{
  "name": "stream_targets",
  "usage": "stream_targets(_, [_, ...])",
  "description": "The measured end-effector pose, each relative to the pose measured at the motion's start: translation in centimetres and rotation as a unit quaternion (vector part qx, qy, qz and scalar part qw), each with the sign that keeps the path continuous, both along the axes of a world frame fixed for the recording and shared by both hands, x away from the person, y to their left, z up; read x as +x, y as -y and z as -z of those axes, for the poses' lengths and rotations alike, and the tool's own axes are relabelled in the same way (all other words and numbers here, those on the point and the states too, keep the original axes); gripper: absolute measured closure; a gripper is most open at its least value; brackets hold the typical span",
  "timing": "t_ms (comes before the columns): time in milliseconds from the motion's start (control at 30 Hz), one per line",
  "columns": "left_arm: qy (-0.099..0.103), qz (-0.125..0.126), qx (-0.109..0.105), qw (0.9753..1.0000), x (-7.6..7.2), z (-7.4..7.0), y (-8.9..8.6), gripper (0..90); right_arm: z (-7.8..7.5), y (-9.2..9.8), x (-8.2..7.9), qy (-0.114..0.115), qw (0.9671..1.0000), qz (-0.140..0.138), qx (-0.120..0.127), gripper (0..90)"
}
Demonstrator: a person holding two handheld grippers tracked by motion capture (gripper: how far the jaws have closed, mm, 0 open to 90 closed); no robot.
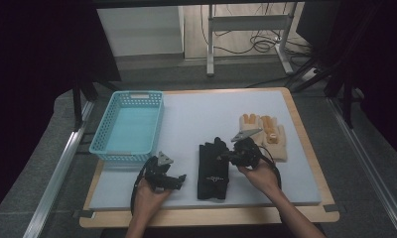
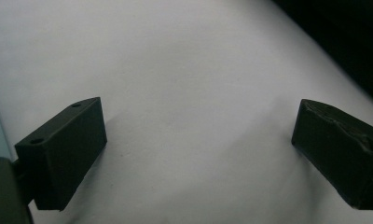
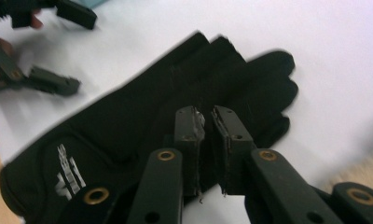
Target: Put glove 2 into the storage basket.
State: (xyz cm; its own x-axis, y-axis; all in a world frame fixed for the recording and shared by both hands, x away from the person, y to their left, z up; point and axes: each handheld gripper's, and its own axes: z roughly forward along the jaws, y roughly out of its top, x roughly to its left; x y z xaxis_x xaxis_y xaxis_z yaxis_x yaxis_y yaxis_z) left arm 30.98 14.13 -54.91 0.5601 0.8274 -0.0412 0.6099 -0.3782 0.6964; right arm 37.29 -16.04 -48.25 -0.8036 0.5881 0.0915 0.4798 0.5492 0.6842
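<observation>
A pair of black gloves (image 1: 212,171) lies stacked on the white mat, fingers pointing away from me. My right gripper (image 1: 222,157) hovers at the pair's right edge. In the right gripper view its jaws (image 3: 207,114) stand together over the black gloves (image 3: 128,121), with no fabric visibly pinched between them. My left gripper (image 1: 179,179) rests on the mat left of the gloves. Its jaws are wide apart over bare mat (image 2: 198,149) and hold nothing. A tan pair of gloves (image 1: 268,136) lies to the right.
A light blue plastic basket (image 1: 99,146) stands at the left of the white mat (image 1: 201,114), with nothing in it. The wooden table edge (image 1: 211,217) runs along the front. A metal frame and cables stand on the floor beyond the table.
</observation>
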Motion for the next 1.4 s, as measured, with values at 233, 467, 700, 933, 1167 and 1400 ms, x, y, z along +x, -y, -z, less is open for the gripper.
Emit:
stream_targets(233, [-0.001, -0.001, -0.001, 1.0, 0.0, 0.0, 0.0, 3.5, 1.4, 1.8, -1.2, -0.015, 0.9999, 0.003, 0.0, 87.4])
stream_targets(467, [-0.001, -0.001, -0.002, 1.0, 0.0, 0.0, 0.0, 3.5, 2.7, 2.6, -2.7, -0.013, 0.9999, -0.006, -0.007, 87.8])
stream_targets(700, [-0.001, -0.014, 0.002, 0.9999, -0.2, -0.1, -0.5, 2.2, 4.0, 2.9, -4.5, -0.014, 0.9995, -0.029, -0.004, 87.6])
stream_targets(933, [-0.005, -0.031, 0.004, 0.9995, -0.3, 0.0, -2.5, 0.4, 4.2, 2.3, -5.1, -0.015, 0.9989, -0.045, 0.004, 87.5])
stream_targets(1167, [-0.002, -0.023, 0.002, 0.9997, -0.5, 0.2, -3.4, 1.5, 4.3, 1.0, -5.3, -0.012, 0.998, -0.062, 0.002, 87.3])
stream_targets(1400, [-0.003, -0.022, 0.001, 0.9997, -0.5, 0.2, -3.4, 1.4, 4.4, -0.8, -5.4, -0.006, 0.997, -0.078, -0.001, 86.8])
